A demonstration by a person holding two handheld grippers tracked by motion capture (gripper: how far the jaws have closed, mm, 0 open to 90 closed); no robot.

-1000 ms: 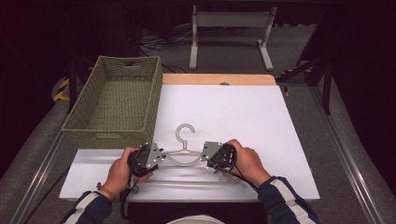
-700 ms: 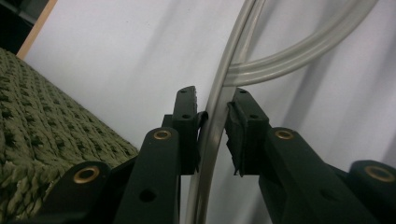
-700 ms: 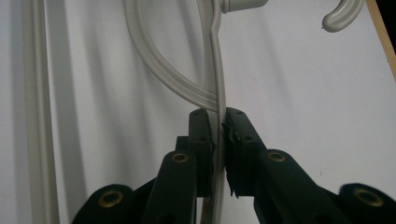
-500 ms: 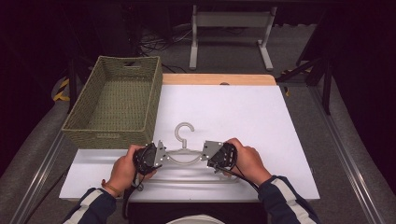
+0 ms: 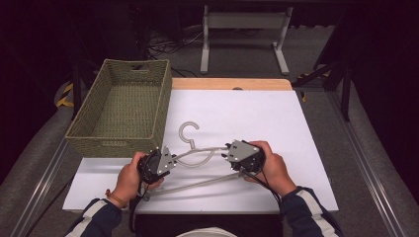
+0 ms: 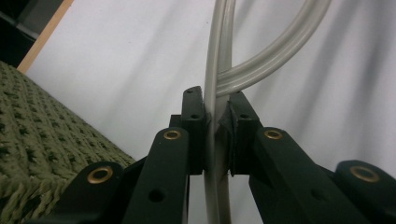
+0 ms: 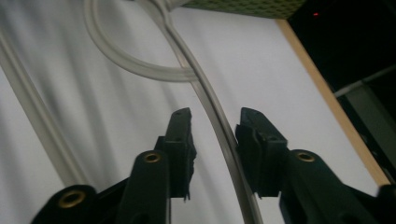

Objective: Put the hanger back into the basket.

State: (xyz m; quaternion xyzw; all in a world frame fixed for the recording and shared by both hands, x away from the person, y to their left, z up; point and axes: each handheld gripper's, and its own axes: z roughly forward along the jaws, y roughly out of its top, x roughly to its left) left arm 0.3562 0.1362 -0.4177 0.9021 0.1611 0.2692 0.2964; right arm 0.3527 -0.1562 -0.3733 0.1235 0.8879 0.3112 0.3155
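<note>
Pale plastic hanger (image 5: 197,150) lies tilted on the white desk (image 5: 257,113) beside the woven basket (image 5: 123,103) in the high view. Left gripper view: the left hand-held gripper (image 6: 215,109) clamps its arm. Right gripper view: the right hand-held gripper (image 7: 215,122), jaws just opening, straddles the hanger untouched.

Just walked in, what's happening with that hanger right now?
A person works a pale hanger on the white table beside a basket. The left gripper is clamped on the hanger's arm. The right gripper has just been opening; the hanger runs between its fingers, no longer pinched.
</note>
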